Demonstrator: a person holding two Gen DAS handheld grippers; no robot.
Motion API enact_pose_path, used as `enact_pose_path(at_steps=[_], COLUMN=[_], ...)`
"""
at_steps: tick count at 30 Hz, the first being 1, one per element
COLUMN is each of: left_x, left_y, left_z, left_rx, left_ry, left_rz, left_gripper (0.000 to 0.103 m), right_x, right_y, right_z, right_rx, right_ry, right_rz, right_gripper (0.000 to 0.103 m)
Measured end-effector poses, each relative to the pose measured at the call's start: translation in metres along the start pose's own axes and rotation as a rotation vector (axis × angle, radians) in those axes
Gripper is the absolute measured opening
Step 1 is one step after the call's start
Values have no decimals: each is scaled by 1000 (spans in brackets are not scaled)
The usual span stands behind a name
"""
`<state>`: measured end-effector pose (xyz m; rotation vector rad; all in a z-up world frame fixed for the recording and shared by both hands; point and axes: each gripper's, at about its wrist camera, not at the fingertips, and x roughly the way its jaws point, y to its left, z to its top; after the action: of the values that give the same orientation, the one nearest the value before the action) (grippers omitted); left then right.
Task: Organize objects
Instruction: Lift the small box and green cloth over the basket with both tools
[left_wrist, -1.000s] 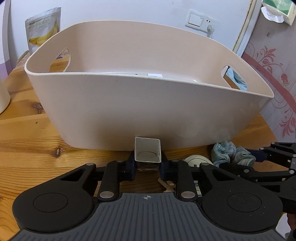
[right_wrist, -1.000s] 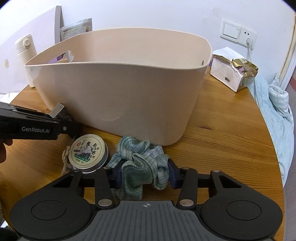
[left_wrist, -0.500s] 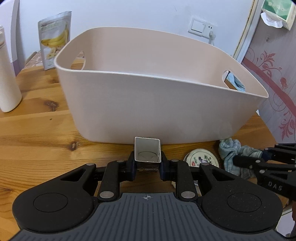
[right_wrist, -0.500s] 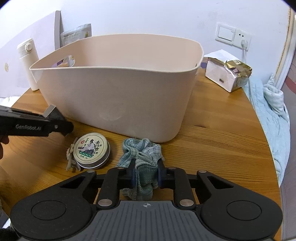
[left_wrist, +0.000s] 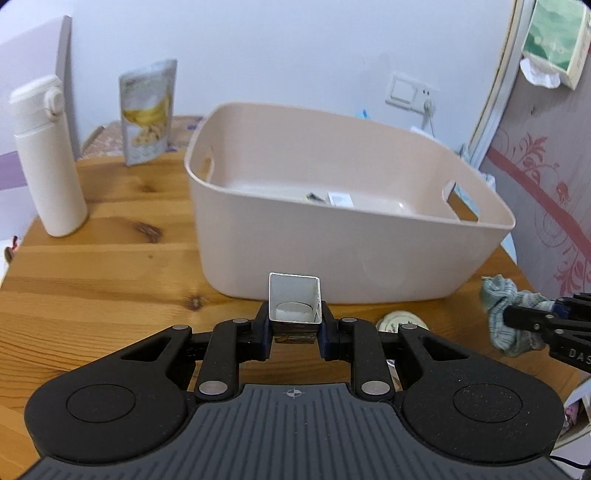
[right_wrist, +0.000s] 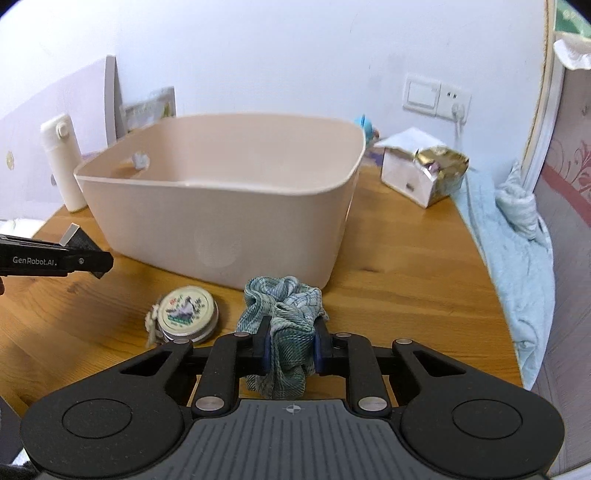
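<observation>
my left claw (left_wrist: 294, 328) clamps a small open carton (left_wrist: 294, 301), my right claw (right_wrist: 289, 349) pinches a crumpled green cloth (right_wrist: 282, 306), both just before the beige bin (right_wrist: 221, 206), ready to drop in.

From my right wrist view, at nine o'clock, I read "GenRobot.AI." in white on the side of the black left gripper (right_wrist: 94, 260). From my left wrist view, at three o'clock, the black right gripper (left_wrist: 532, 319) carries white letters "DAS", cut by the frame edge. Other printing is too blurred for me to read.
</observation>
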<state>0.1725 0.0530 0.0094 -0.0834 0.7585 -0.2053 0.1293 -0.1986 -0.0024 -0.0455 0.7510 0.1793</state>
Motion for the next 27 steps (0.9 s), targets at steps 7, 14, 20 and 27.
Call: enact_pose_path(at_steps=[7, 14, 20, 27], left_x=[-30, -52, -59, -51], left_y=[4, 1, -2, -8], left_z=[12, 24, 43, 68], left_rx=[3, 12, 25, 58], left_ry=[-73, -145, -192, -215], left_rz=[0, -7, 0, 6], left_gripper=[24, 24, 24, 24], right_x=[-27, -38, -45, -40], right_y=[2, 1, 0, -4], right_z=[12, 27, 43, 63], right_rx=[-3, -1, 4, 18], right_ry=[-84, -137, -206, -251], right_rz=[4, -2, -17, -9], right_gripper=[20, 20, 20, 20])
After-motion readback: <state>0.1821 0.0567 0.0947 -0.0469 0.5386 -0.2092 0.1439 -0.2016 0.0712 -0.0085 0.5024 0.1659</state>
